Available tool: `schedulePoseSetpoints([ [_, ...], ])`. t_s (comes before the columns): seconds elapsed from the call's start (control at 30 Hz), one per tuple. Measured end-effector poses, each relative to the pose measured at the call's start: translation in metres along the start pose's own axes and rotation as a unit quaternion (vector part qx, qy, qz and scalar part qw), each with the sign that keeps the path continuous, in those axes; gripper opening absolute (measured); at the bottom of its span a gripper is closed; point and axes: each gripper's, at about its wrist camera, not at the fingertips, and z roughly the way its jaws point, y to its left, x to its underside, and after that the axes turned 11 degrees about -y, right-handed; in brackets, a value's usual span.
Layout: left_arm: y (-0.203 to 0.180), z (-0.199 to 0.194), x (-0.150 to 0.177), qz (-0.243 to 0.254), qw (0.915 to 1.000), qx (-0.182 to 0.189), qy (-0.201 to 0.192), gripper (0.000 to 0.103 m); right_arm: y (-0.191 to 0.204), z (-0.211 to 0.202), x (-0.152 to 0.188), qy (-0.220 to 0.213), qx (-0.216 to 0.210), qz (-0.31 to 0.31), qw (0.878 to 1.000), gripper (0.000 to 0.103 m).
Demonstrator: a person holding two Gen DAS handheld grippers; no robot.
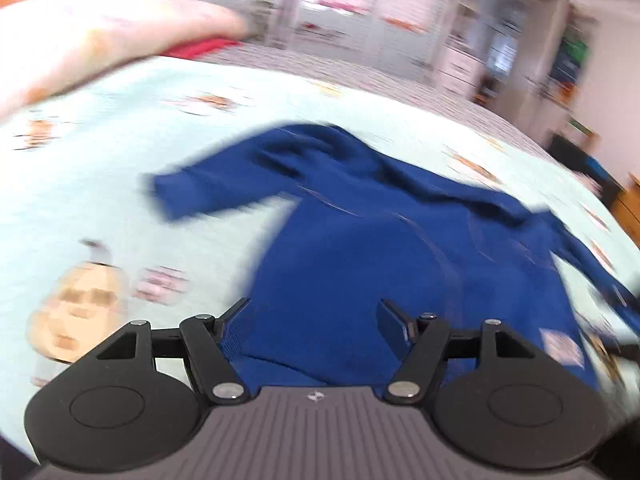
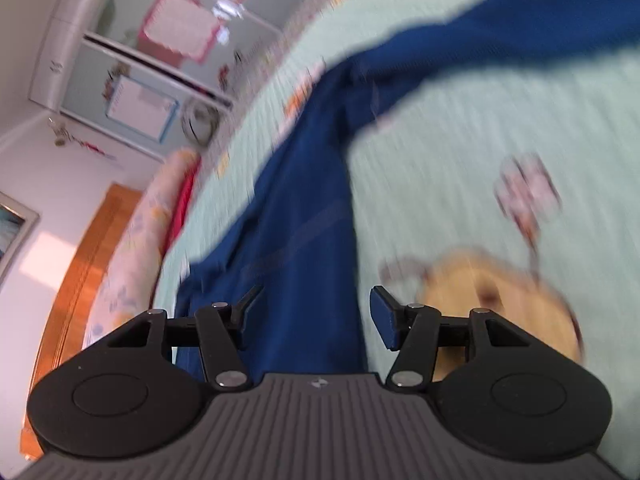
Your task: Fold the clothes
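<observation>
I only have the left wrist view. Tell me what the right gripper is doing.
Observer: The right gripper is open, nothing between its fingers, over the blue garment.
Operator: Say which part of it.
Observer: A narrow strip of blue running away from the camera; the picture is too blurred to name it.
Operator: Report what lies to its right.
Observer: Pale green bedspread with a tan cartoon print.
</observation>
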Motion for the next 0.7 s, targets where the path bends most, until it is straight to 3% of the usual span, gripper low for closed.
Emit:
schedulePoseSetpoints([
  [0.07,0.025,0.002,-0.006,-0.022,0.9989,-0.039,0.009,0.07,-0.001,-0.004,0.009,0.015,-0.005,0.01,1.0,0.058],
  [0.13,0.047,0.008,-0.005,-0.046,0.997,-0.054,0.033,0.07,-0.002,-0.008,0.019,0.03,-0.01,0.02,0.999,0.058],
  [0.23,0.06,0.019,0.009,-0.072,0.9934,-0.047,0.075,0.07,-0.003,-0.015,0.033,0.053,-0.018,0.035,0.998,0.058],
  [0.4,0.043,0.024,0.022,-0.082,0.9938,-0.002,0.074,0.072,-0.005,-0.024,0.055,0.09,-0.031,0.058,0.994,0.057],
  [0.47,0.04,0.028,0.022,-0.1,0.9919,0.019,0.076,0.07,-0.001,-0.019,0.055,0.102,-0.034,0.051,0.993,0.049],
  [0.5,0.039,0.029,0.022,-0.104,0.9913,0.025,0.076,0.067,0.0,-0.018,0.055,0.104,-0.031,0.047,0.993,0.046],
  [0.57,0.044,0.028,0.023,-0.14,0.9857,0.047,0.081,0.041,0.001,-0.019,0.056,0.109,-0.028,0.041,0.993,0.035],
  [0.63,0.056,0.026,0.025,-0.201,0.9731,0.073,0.085,0.033,0.0,-0.021,0.057,0.111,-0.026,0.042,0.993,0.028],
  [0.7,0.067,0.024,0.028,-0.252,0.9596,0.091,0.084,0.017,0.0,-0.024,0.057,0.112,-0.024,0.041,0.993,0.022],
])
